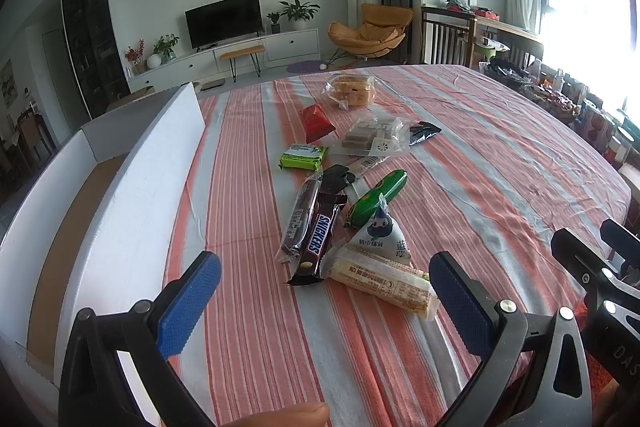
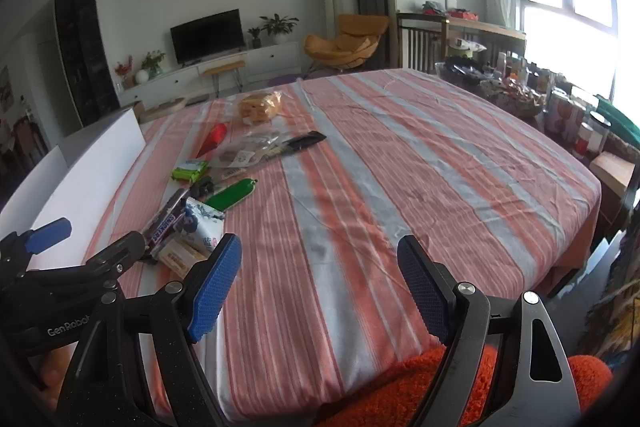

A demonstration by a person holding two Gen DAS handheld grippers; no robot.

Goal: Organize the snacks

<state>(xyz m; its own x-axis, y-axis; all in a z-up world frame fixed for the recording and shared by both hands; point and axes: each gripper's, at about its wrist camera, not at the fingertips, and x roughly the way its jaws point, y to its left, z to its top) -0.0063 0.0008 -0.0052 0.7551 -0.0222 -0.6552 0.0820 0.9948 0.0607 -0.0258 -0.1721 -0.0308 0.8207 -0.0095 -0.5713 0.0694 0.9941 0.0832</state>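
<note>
Both tongs, left tongs (image 1: 325,301) and right tongs (image 2: 320,283), gape empty; overlapping Snickers bar (image 1: 316,245) at centre frame risks a double grab.

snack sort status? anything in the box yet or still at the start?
Done: nothing visible. The white box shows only bare cardboard floor where visible.
In hand: nothing. The left hand-held gripper hangs open over the Snickers bar and cream wafer pack; the right hand-held gripper is open over bare tablecloth.
Left: every snack, including the green pack and red packet.
</note>
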